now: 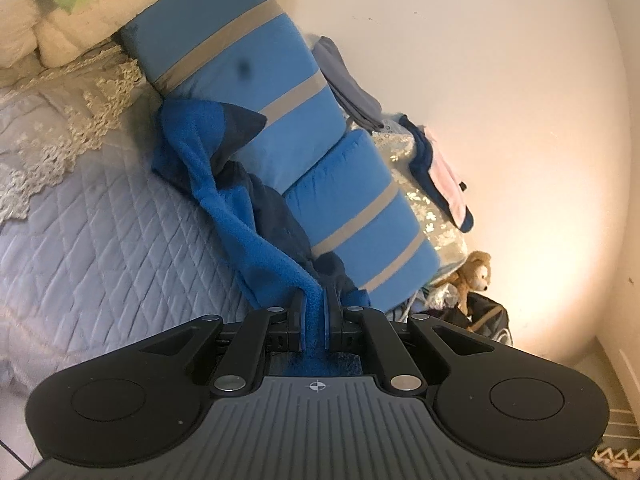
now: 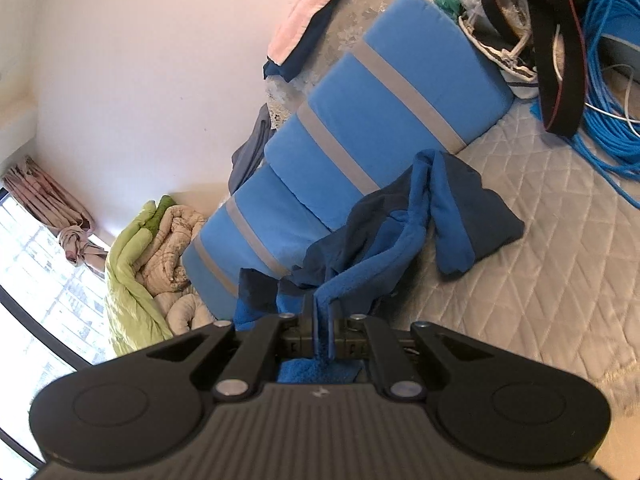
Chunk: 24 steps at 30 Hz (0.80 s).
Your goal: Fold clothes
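so nearest the cameras, both claws are pinched tight on cloth. the left gripper (image 1: 314, 304) has its jaws nearly together with a ridge of bright blue fleece squeezed between them, and the right gripper (image 2: 322, 312) is the same deal, jaws narrow and clamped on a fold of that fleece.

the thing being folded is a two-tone fleece garment (image 1: 224, 184), bright blue with navy panels. it runs out from each claw in a rumpled strip and lies on the quilted bedspread (image 1: 100, 248), bunched up against the blue striped cushions (image 1: 256, 92). from the right wrist view the garment (image 2: 400, 224) is twisted, one end flopped onto the quilt (image 2: 560, 248) and the middle heaped by the cushions (image 2: 360, 128).

my read: this is early. two grips are on, but nothing is flat, no clean edge lines up, no fold is made. it looks like it needs to be stretched out and laid flat first, then folded.

further back there's more fabric, a pink and navy piece (image 2: 308, 20) on the lace cover near the wall, which could be more laundry, can't tell. a rolled comforter (image 2: 160, 248) sits by the window, and a plush toy (image 1: 474, 276) past the cushions.
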Each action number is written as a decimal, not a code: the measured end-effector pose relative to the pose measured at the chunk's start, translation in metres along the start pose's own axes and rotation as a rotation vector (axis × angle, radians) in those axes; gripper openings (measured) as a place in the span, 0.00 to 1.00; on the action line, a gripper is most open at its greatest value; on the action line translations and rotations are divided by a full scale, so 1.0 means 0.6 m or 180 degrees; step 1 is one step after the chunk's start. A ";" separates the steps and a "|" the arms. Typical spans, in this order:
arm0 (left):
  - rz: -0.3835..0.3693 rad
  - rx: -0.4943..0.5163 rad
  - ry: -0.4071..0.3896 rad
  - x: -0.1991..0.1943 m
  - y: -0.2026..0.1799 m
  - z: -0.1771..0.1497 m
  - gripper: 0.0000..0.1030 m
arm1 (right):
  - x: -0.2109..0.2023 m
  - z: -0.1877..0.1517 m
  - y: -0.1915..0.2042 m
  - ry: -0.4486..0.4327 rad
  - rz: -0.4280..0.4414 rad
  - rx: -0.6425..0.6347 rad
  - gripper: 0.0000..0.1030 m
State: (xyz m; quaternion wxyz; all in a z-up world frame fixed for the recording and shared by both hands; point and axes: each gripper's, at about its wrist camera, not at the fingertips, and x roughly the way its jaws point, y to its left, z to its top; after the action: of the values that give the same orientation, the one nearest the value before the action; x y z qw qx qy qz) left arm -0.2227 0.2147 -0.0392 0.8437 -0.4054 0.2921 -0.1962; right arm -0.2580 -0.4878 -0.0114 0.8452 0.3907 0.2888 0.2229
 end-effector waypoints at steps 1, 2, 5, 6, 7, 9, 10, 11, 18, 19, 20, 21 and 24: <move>0.0008 -0.0024 0.0023 -0.004 0.005 -0.004 0.07 | -0.006 -0.007 0.001 -0.0008 -0.0021 0.0018 0.05; 0.0016 -0.0048 0.0046 -0.008 0.011 -0.009 0.07 | -0.011 -0.015 0.001 -0.0011 -0.0043 0.0042 0.05; 0.0022 -0.0077 0.0087 -0.017 0.025 -0.023 0.07 | -0.028 -0.041 0.003 -0.0013 -0.0109 0.0112 0.05; 0.0031 -0.0072 0.0093 -0.020 0.030 -0.028 0.07 | -0.034 -0.051 0.003 -0.0016 -0.0122 0.0143 0.05; 0.0060 -0.0043 0.0094 -0.024 0.032 -0.035 0.07 | -0.040 -0.060 0.001 -0.0026 -0.0131 0.0179 0.05; 0.0102 0.0016 0.0097 -0.030 0.035 -0.048 0.07 | -0.052 -0.077 -0.003 -0.0056 -0.0156 0.0274 0.04; 0.0104 0.0029 0.0101 -0.033 0.037 -0.054 0.07 | -0.057 -0.085 -0.007 -0.0062 -0.0167 0.0314 0.04; 0.0104 0.0039 0.0106 -0.034 0.040 -0.059 0.07 | -0.062 -0.092 -0.011 -0.0066 -0.0179 0.0352 0.04; 0.0828 0.0789 0.0141 -0.013 0.043 -0.100 0.18 | -0.063 -0.132 -0.039 0.0058 -0.0508 0.0431 0.12; 0.0915 0.0822 0.0120 -0.014 0.043 -0.099 0.28 | -0.062 -0.133 -0.040 0.0058 -0.0636 0.0432 0.16; 0.0996 0.0843 0.0076 -0.018 0.041 -0.096 0.43 | -0.062 -0.133 -0.040 0.0054 -0.0775 0.0422 0.46; 0.1072 0.0855 0.0013 -0.025 0.039 -0.092 0.51 | -0.062 -0.130 -0.036 0.0009 -0.0935 0.0352 0.58; 0.1371 0.0858 -0.0238 -0.047 0.032 -0.077 0.76 | -0.066 -0.113 -0.015 -0.0229 -0.1290 0.0067 0.99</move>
State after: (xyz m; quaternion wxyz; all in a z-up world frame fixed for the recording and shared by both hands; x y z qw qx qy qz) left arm -0.2722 0.2157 -0.0681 0.9227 -0.2247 0.3114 -0.0340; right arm -0.3306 -0.4807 -0.0420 0.8784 0.3411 0.3334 0.0311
